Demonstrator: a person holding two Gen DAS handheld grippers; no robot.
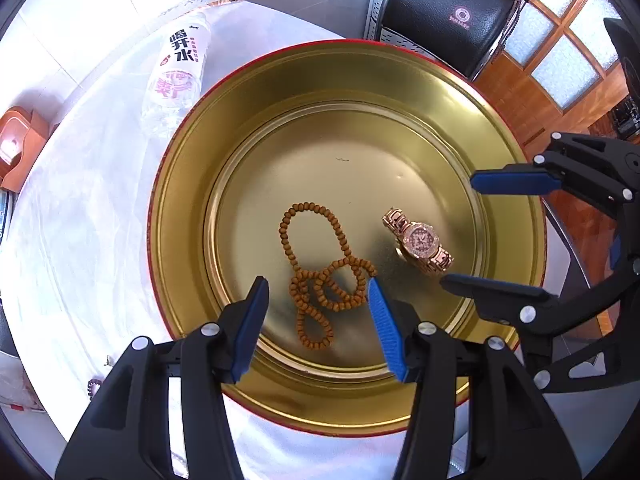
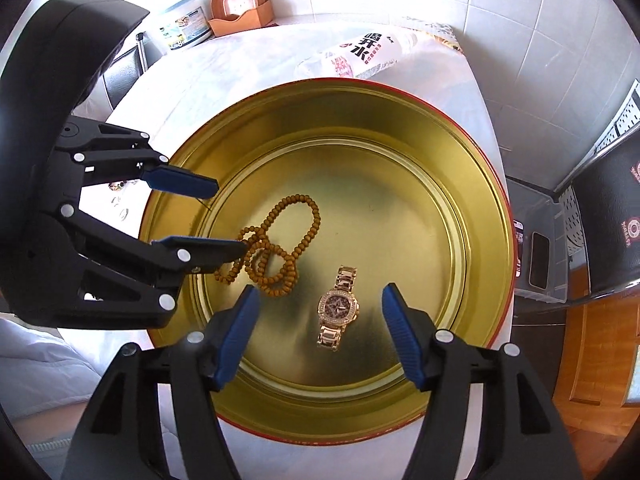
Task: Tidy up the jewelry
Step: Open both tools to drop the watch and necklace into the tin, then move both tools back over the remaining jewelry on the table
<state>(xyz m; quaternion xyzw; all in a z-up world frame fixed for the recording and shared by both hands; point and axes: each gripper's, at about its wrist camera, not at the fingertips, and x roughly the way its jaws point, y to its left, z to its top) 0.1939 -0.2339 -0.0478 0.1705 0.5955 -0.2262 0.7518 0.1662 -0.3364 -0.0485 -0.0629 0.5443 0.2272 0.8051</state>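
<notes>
A round gold tin [image 1: 180, 184] with a red outer edge stands on the white table. Inside it lie a brown wooden bead string [image 1: 296, 284] in loose loops and, to its right, a rose-gold jewelled watch [image 1: 418, 240]. My left gripper [image 1: 318, 284] hovers open above the beads, nothing between its blue pads. My right gripper [image 1: 460, 230] reaches in from the right, open beside the watch. In the right wrist view the right gripper [image 2: 320, 288] stands open above the watch [image 2: 338, 307], and the left gripper [image 2: 231, 216] is open over the bead string [image 2: 276, 276] in the tin [image 2: 480, 220].
A plastic water bottle [image 1: 180, 68] lies on the cloth behind the tin. An orange holder [image 2: 240, 8] and a plastic tub [image 2: 184, 28] stand at the far table edge. Small jewelry pieces [image 2: 118, 186] lie on the cloth left of the tin. A black chair [image 1: 444, 12] stands beyond the table.
</notes>
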